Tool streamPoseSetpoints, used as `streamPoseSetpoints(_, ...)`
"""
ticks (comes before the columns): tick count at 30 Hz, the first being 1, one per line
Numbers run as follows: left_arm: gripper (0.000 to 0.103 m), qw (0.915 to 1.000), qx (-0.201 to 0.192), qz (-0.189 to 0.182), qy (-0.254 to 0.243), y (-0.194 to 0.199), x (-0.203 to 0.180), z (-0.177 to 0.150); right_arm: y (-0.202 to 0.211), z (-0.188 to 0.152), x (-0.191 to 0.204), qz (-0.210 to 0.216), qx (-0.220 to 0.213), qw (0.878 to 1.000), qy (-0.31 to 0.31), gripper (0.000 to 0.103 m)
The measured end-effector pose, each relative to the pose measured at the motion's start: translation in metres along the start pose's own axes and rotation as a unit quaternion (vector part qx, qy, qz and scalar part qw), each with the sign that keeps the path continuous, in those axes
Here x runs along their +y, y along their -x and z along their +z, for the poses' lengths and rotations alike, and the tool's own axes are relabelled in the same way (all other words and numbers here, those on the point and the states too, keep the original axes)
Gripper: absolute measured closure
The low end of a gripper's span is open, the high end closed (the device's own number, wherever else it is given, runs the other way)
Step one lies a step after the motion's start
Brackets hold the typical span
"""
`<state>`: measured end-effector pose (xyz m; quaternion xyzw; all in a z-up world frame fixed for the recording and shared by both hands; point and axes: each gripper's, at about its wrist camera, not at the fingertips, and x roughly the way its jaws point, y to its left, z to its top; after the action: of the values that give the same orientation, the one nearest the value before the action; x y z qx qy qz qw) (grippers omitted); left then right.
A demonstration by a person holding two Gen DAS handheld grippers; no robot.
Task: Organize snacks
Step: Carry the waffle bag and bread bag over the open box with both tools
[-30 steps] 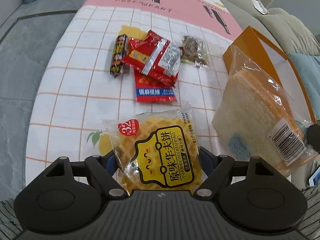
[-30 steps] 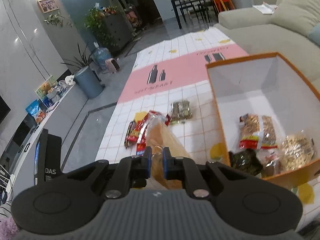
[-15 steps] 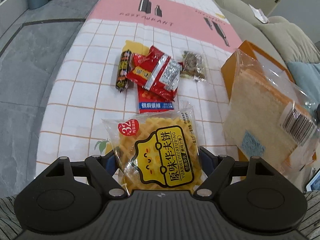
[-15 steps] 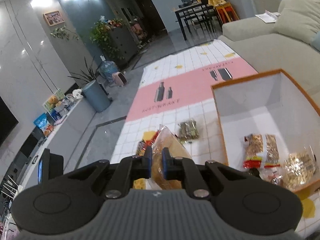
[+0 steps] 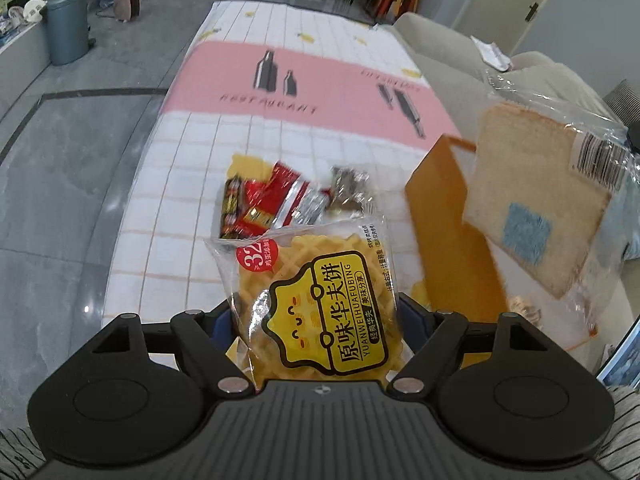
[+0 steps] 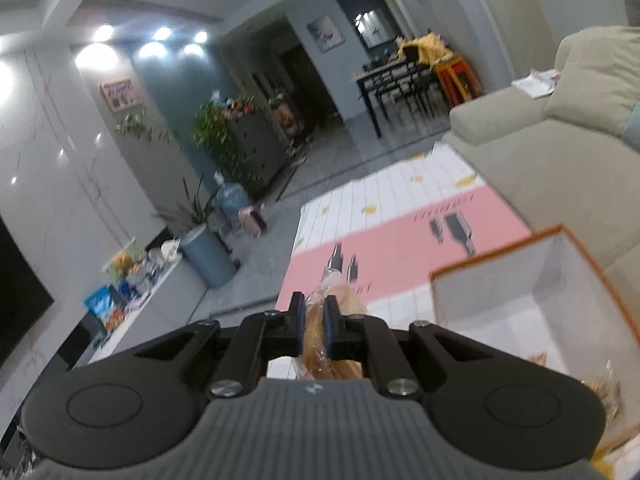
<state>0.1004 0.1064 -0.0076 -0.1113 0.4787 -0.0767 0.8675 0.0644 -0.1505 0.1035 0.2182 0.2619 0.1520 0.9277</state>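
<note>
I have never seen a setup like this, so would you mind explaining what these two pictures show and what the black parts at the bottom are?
No robot arm is involved: a person holds a black two-finger gripper in each hand, with a wide-angle camera on each looking along its fingers.

The left gripper is shut on a clear packet of yellow waffle. Its view also shows the sliced bread in a clear bag held up at the right.

The right gripper is shut on that bread bag, seen edge-on.

A white-and-pink checked tablecloth carries red snack packets, with an orange-rimmed cardboard box beside them that already holds some snacks.
</note>
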Motion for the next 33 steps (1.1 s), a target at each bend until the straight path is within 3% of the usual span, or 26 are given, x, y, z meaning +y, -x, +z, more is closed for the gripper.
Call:
streamPoseSetpoints(5, 0.012, 0.9998, -0.015, -0.011, -0.004, 0.001, -0.021, 0.018, -0.004, 0.028, -0.032, -0.022, -0.021, 0.999, -0.028, 0.098)
streamPoseSetpoints(12, 0.012, 0.9992, -0.013, -0.024, -0.030, -0.008, -0.048, 0.025, -0.048, 0.037, -0.096, -0.036, 0.008, 0.994, -0.102, 0.098)
streamPoseSetpoints(18, 0.012, 0.9993, 0.008, -0.020, -0.030, -0.028, -0.056, 0.024, -0.086, 0.023, -0.133, -0.008, 0.039, 0.982, -0.187, 0.098)
streamPoseSetpoints(23, 0.013, 0.9993, 0.018, -0.016, -0.030, -0.040, -0.059, 0.024, -0.104, 0.005, -0.180, -0.034, 0.059, 0.962, -0.263, 0.100)
streamPoseSetpoints(29, 0.013, 0.9989, 0.026, -0.010, -0.038, -0.049, -0.068, 0.022, -0.103, -0.001, -0.211, -0.112, 0.057, 0.958, -0.256, 0.100)
streamPoseSetpoints(33, 0.013, 0.9984, 0.027, -0.009, -0.048, -0.050, -0.079, 0.020, -0.107, 0.000, -0.210, -0.138, 0.073, 0.964, -0.214, 0.096)
